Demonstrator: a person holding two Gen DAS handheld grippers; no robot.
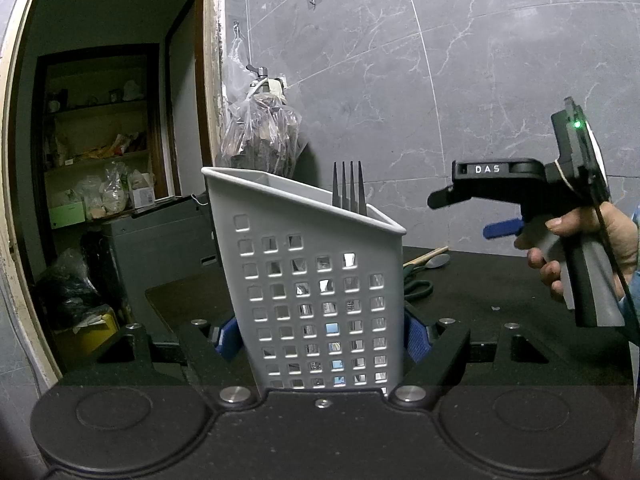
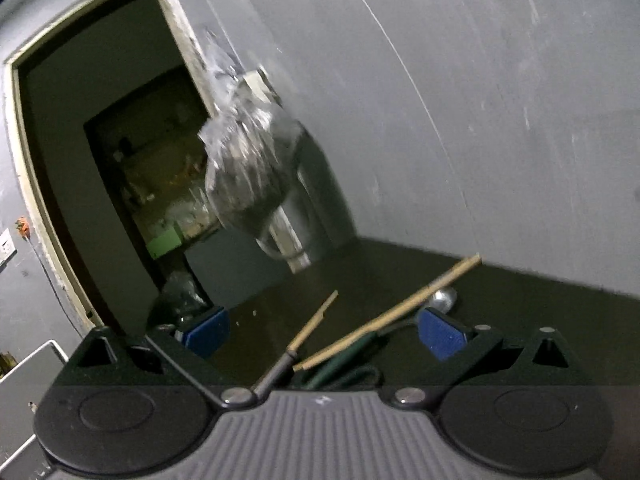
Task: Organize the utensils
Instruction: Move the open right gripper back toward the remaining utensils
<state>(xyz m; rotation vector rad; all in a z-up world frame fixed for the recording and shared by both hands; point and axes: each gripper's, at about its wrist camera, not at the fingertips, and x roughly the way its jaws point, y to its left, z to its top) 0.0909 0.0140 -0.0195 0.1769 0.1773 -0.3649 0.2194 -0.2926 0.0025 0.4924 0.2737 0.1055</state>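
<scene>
From the left wrist, the left gripper [image 1: 320,340] has its blue fingers [image 1: 416,340] pressed on either side of a pale grey caddy [image 1: 312,280], gripping it low down and holding it upright on the black worktop [image 1: 500,280]. The caddy is tall, slant-topped and pierced with square holes; a dark fork [image 1: 349,188] stands in it, tines up, at the lower end of the rim. To the right of the caddy and above the worktop, a hand [image 1: 580,248] carries the right gripper [image 1: 460,212], whose fingers point back toward the caddy with nothing between them. Behind the caddy's right edge a spoon [image 1: 434,260] and the green handles of scissors [image 1: 416,286] lie flat.

From the right wrist, the picture is smeared, but the fingers [image 2: 440,334] stand wide apart and empty around the right gripper's middle [image 2: 320,336]. Just below and ahead of them, well to the right of the caddy, lie the loose utensils: two pale sticks [image 2: 392,312], probably chopsticks, with their long axes running away up to the right, a dark-handled tool [image 2: 276,372] I cannot identify, the scissors [image 2: 340,364], and the spoon [image 2: 442,298] beyond.

My guess is that the right hand, far nearer this pile, takes the next piece; the sticks lie slantwise across the finger gap.
</scene>
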